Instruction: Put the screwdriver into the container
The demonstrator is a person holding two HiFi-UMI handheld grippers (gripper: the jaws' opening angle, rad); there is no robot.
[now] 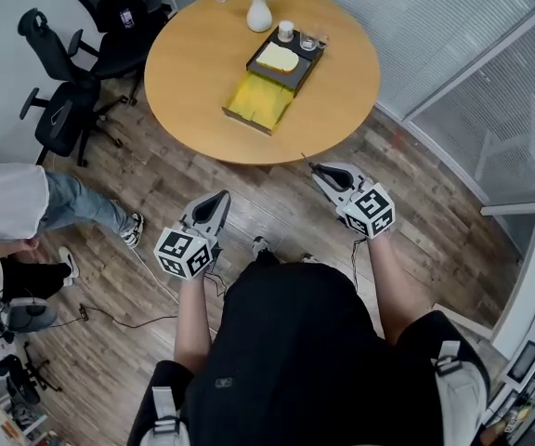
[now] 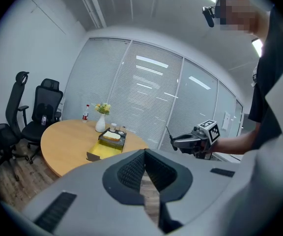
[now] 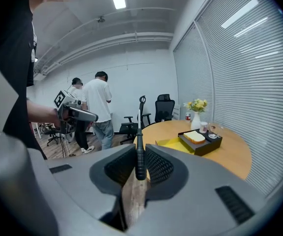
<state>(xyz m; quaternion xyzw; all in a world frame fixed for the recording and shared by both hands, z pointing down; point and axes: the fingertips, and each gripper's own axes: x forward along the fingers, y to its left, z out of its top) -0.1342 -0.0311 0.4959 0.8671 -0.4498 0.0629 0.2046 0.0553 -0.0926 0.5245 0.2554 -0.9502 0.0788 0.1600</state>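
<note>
A black screwdriver point(image 3: 140, 154) stands upright between the jaws of my right gripper point(image 3: 139, 167), which is shut on its handle. The thin shaft points up past the jaw tips. In the head view my right gripper point(image 1: 319, 169) hovers over the floor just short of the round table's near edge. The yellow open container point(image 1: 260, 100) lies on the table, against a black tray point(image 1: 286, 61) with a slice of bread. My left gripper point(image 1: 219, 199) hangs farther back over the floor, shut with nothing in it; its tips meet in its own view point(image 2: 144, 154).
The round wooden table point(image 1: 193, 59) also carries a white vase of flowers point(image 1: 259, 12) and small cups. Black office chairs point(image 1: 63, 110) stand to its left. A person point(image 1: 12, 203) stands at the far left. Cables trail on the wooden floor point(image 1: 119, 319). Glass walls with blinds close the right side.
</note>
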